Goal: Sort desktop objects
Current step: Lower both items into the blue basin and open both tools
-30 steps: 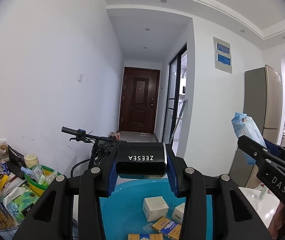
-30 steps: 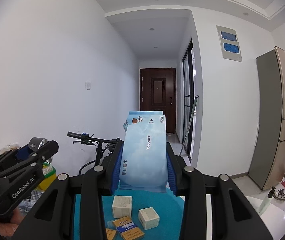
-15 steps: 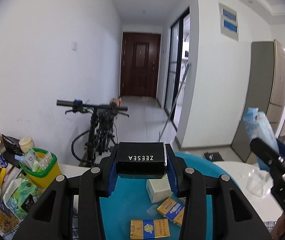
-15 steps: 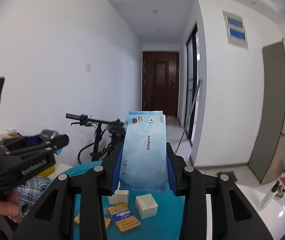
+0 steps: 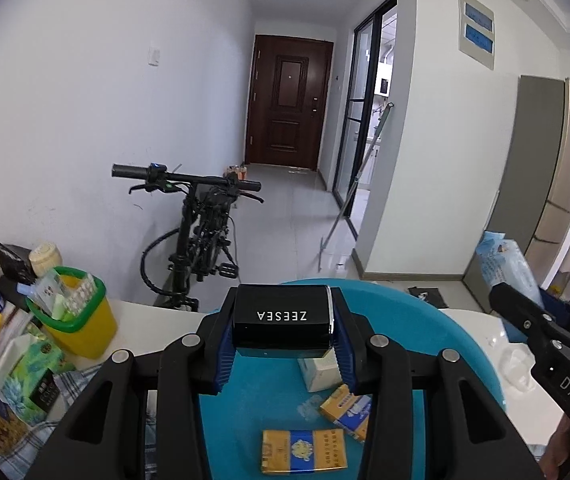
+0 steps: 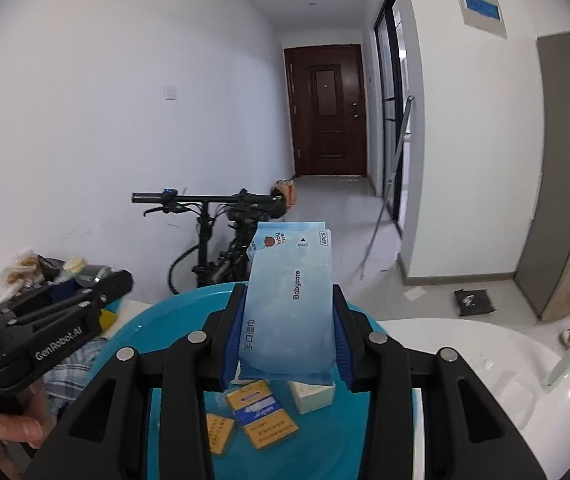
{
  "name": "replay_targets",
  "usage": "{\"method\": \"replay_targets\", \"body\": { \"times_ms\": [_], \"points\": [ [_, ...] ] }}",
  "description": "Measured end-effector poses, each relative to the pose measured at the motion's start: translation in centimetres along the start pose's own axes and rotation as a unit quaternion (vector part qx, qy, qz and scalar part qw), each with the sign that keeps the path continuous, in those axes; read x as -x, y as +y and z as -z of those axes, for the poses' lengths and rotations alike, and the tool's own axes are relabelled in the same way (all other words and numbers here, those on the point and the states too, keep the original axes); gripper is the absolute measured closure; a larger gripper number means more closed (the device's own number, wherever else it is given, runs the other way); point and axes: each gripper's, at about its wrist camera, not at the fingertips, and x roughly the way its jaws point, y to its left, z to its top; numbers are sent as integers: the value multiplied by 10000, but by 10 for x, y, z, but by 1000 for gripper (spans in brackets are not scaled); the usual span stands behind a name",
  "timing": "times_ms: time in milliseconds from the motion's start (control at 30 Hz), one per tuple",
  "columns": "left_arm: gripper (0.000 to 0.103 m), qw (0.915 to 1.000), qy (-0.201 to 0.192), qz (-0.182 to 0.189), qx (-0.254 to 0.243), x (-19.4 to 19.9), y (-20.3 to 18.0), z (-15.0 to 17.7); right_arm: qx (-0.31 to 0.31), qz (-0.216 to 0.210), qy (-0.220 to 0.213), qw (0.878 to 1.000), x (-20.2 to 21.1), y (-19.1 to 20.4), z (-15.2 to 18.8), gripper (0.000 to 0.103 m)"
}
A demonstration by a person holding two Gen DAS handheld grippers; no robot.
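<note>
Carrying two items over the blue basin [image 5: 465, 344], both grippers point forward and somewhat down. The left gripper [image 5: 283, 330] is clamped on a black box [image 5: 281, 320], blue pads pressed to both its sides. The right gripper [image 6: 287, 328] is clamped likewise on a pale blue wet-wipes pack [image 6: 289, 304], standing on end between the jaws.

Below the jaws, inside the basin, lie yellow-and-blue cigarette packs [image 5: 303, 450] and a small white carton [image 5: 319, 370].

Judgement on the step in hand: both items appear bound for the basin. It would be done well by bringing each gripper low over a bare patch of blue floor before releasing, so that nothing drops onto the packs already there. The box is rigid and should set down cleanly; the wipes pack is soft and may flop when freed, so laying it flat is preferable. The grippers sit close; releasing one at a time avoids a knock.

Legible writing: "ZEESEA", upside down, on the black box; "Babycare", "OPEN" and "6PCS" on the wipes pack, with Chinese characters; "DAS" and "GenRobot.AI" on the gripper bodies.

Beside the basin at left stands a yellow-and-green bin [image 5: 71, 320] among clutter. Beyond the table are a bicycle [image 5: 197, 236] and, at the corridor's end, a brown door [image 5: 287, 102].
</note>
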Motion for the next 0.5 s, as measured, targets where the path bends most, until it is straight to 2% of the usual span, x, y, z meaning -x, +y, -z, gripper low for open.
{"method": "replay_targets", "body": {
  "times_ms": [333, 500],
  "points": [
    [59, 9979, 630, -29, -127, -33, -5, 15, 32, -83, 337, 9994, -11, -7, 9, 65],
    [59, 9970, 735, -2, -244, -40, -14, 22, 19, -86, 392, 9992, -12, -10, 10, 66]
  ]
}}
